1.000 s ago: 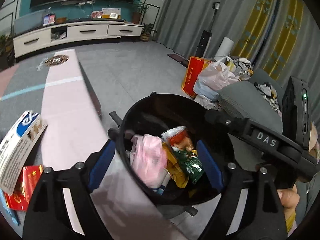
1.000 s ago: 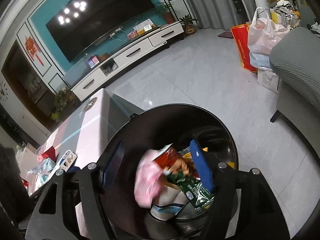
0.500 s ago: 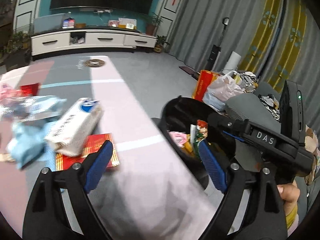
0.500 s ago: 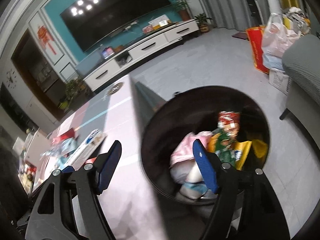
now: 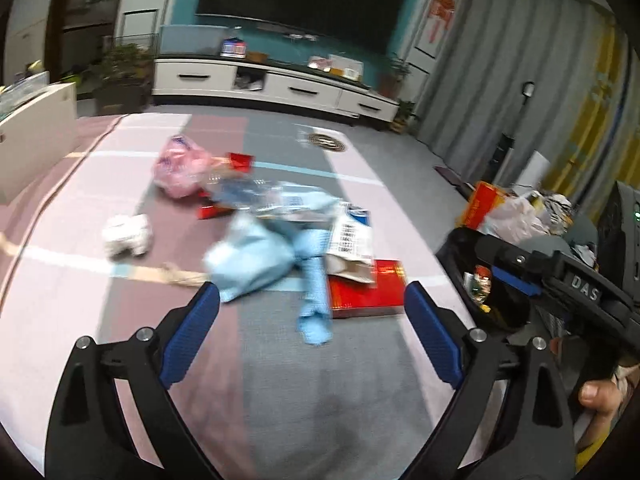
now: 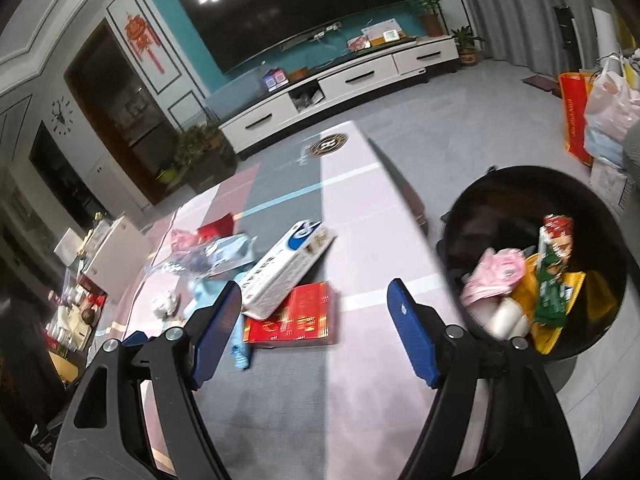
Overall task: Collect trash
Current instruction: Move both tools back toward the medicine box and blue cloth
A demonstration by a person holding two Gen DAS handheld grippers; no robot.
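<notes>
On the long table with its pink, grey and white striped cloth (image 5: 328, 392), the trash left to collect lies in a heap at mid-table, well ahead of both tools; the round black plastic bin (image 6: 600, 344) sits off the right edge, already holding wrappers and a pink bag. Biggest pieces: crumpled light-blue plastic bag (image 5: 252, 260), flat red cardboard box (image 6: 296, 316) nearest, white-and-blue printed carton (image 6: 280, 268) leaning on it, pink plastic bag (image 5: 178, 166) farther left, small white crumpled wad (image 5: 128, 236) at left. Left gripper (image 5: 312, 332) jaws have just been opening, wide apart, nothing between; right gripper (image 6: 312, 328) likewise opening and empty. Risk: overlapped heap, so a grab likely drags neighbours along or off the edge; thin bags may slip. Readable: "DAS" on the right tool; carton print blurred.
</notes>
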